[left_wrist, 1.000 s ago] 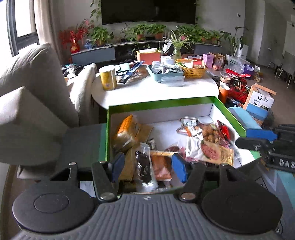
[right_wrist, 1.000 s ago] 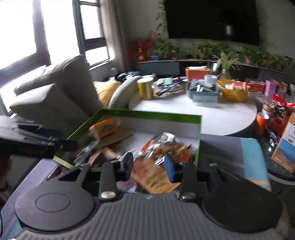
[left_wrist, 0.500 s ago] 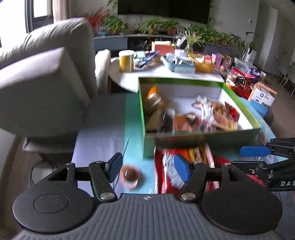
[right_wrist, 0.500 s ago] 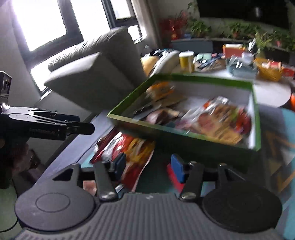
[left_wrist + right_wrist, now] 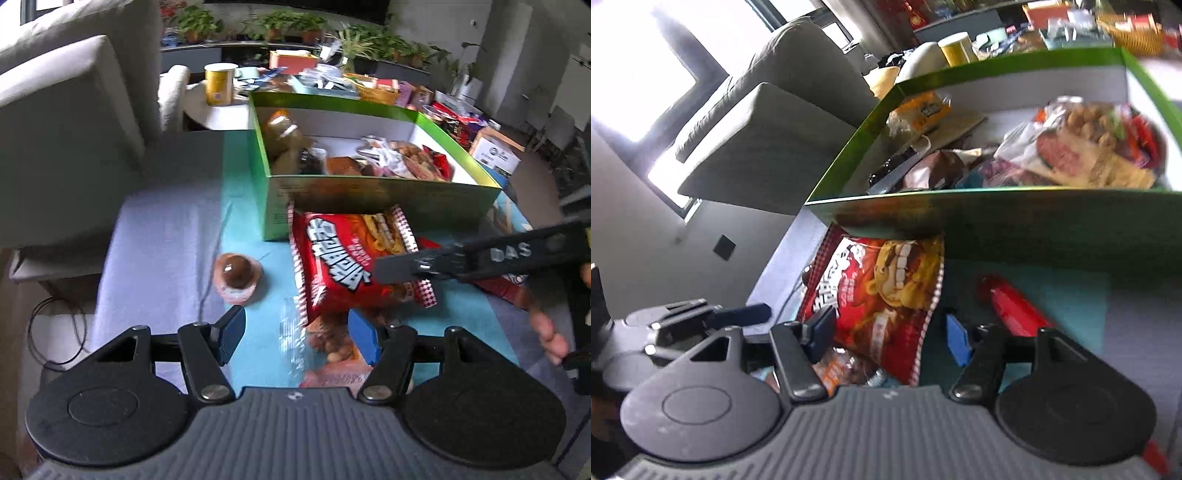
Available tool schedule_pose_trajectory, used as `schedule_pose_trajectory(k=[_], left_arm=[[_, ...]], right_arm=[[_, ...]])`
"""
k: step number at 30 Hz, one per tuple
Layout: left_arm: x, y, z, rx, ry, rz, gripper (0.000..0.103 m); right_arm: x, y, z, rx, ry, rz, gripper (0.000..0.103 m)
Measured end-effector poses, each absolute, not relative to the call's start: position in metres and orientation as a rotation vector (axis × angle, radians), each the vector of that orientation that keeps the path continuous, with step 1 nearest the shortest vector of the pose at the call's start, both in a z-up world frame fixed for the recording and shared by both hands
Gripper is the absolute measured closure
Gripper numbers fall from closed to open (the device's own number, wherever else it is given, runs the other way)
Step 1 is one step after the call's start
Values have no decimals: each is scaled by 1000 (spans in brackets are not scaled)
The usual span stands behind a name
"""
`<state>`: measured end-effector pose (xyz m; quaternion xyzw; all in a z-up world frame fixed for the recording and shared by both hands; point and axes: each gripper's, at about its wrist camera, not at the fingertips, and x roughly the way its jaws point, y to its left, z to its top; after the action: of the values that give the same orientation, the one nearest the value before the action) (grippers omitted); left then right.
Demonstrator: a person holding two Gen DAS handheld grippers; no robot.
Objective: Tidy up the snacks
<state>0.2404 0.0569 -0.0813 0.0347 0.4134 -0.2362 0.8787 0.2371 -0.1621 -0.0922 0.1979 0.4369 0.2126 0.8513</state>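
Red snack bag [image 5: 343, 258] ahead of spread jaws

White letters "DAS" showing on black arm of right claw [image 5: 380, 265], rest cut off. Large white characters on red snack bag [image 5: 343, 258] staying unreadable.

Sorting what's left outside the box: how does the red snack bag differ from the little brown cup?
The red snack bag is large, flat and crinkly, its top edge at the green box; the brown cup is small, round and domed, standing apart on the cloth. Both lie outside the box, ungripped.
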Motion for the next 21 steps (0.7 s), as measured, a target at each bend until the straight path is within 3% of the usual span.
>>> schedule_pose_trajectory(k=[5,8,10,12,21], left_arm=[[246,43,-91,112,888,-516,44],[243,38,-95,147,899,-517,44],[240,37,-96,158,907,-523,43],[238,35,-97,165,913,-528,41],[238,3,-102,249,949,-490,17]], right_arm=[[255,-159,-103,522,904,465,45],[254,-159,-96,522,876,479,67],[245,-161,-81,487,822,497,69],[232,-165,-62,446,761,515,80],[208,-212,12,437,534,457,80]])
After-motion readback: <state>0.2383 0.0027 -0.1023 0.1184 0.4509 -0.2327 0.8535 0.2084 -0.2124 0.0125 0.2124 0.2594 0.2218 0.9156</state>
